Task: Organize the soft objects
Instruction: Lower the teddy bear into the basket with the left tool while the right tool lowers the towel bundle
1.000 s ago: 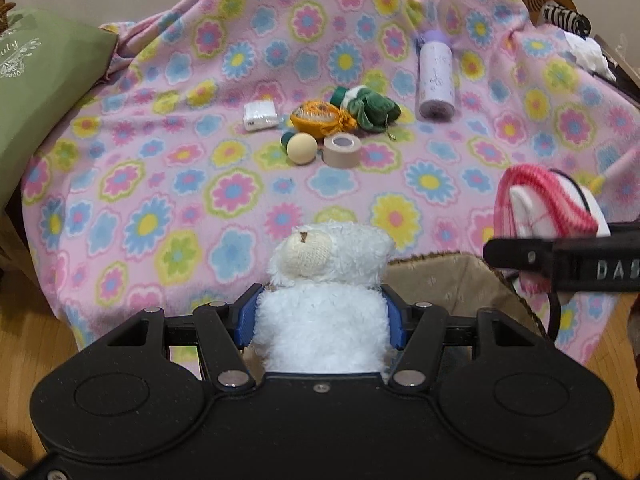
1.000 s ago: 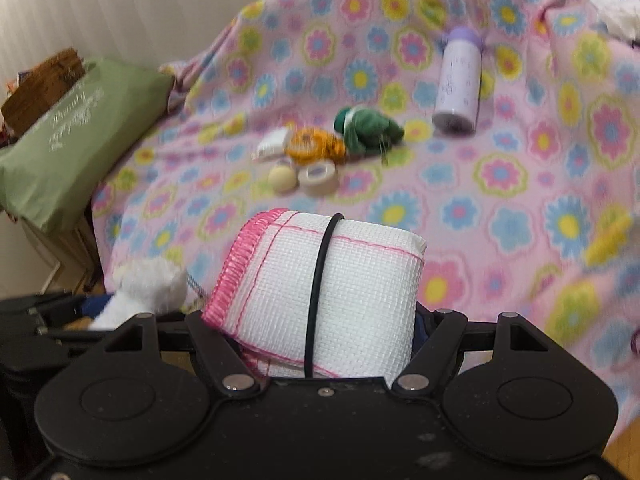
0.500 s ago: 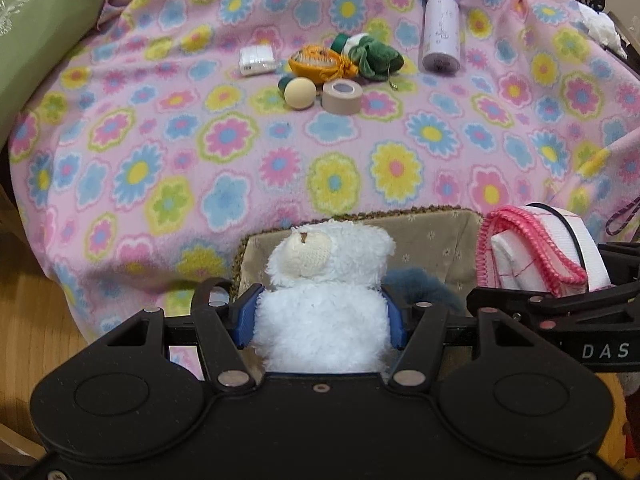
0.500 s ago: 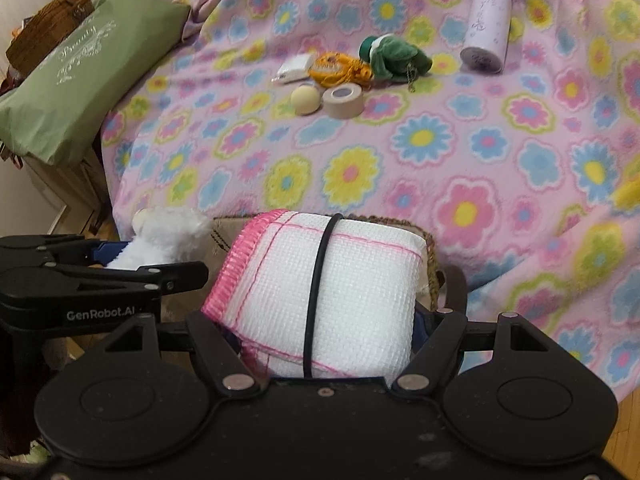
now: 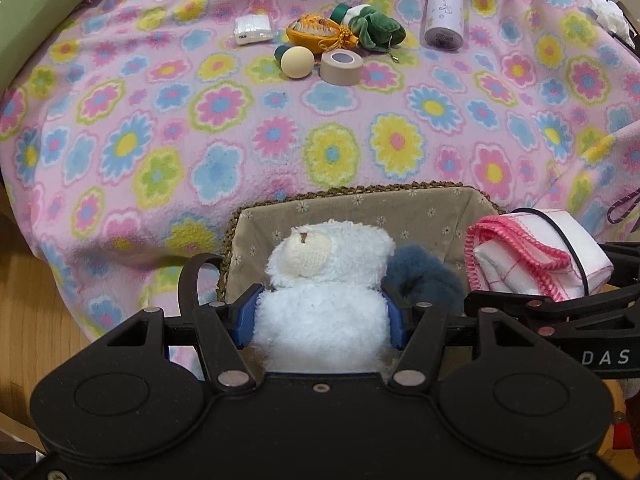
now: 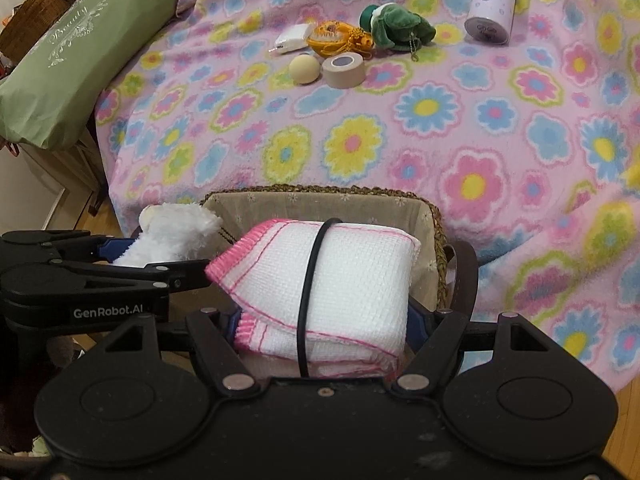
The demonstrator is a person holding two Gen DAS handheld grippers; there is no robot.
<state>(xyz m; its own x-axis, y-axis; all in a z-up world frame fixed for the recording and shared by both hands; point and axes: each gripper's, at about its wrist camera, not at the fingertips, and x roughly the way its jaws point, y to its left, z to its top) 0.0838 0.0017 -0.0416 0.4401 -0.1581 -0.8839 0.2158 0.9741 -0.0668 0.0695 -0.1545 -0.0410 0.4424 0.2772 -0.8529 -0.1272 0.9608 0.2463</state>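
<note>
My left claw (image 5: 322, 316) is clenched on a white plush toy (image 5: 324, 284), its blue pads pressed into the fluffy body at lower centre of the left wrist view. The toy hangs over the near edge of a woven basket (image 5: 360, 194) with a beige flowered lining. A blue-grey furry item (image 5: 424, 276) lies inside the basket, just right of the toy.

My right claw (image 6: 324, 320) is grasping a folded white cloth with pink edging (image 6: 360, 280), bound by a black band (image 6: 310, 280). In the right wrist view it sits at lower centre, over the same basket (image 6: 320, 192); the left claw and its toy (image 6: 172, 236) appear at middle left.

The basket rests on a pink flowered blanket (image 5: 160, 140). In the upper part of the left wrist view lie a cream ball (image 5: 297, 63), a tape roll (image 5: 341, 66), an orange pouch (image 5: 320, 34), a green plush (image 5: 372, 28), a small white packet (image 5: 253, 29) and a lilac bottle (image 5: 444, 12), well apart from the basket. A green bag (image 6: 72, 64) sits at upper left of the right wrist view.
</note>
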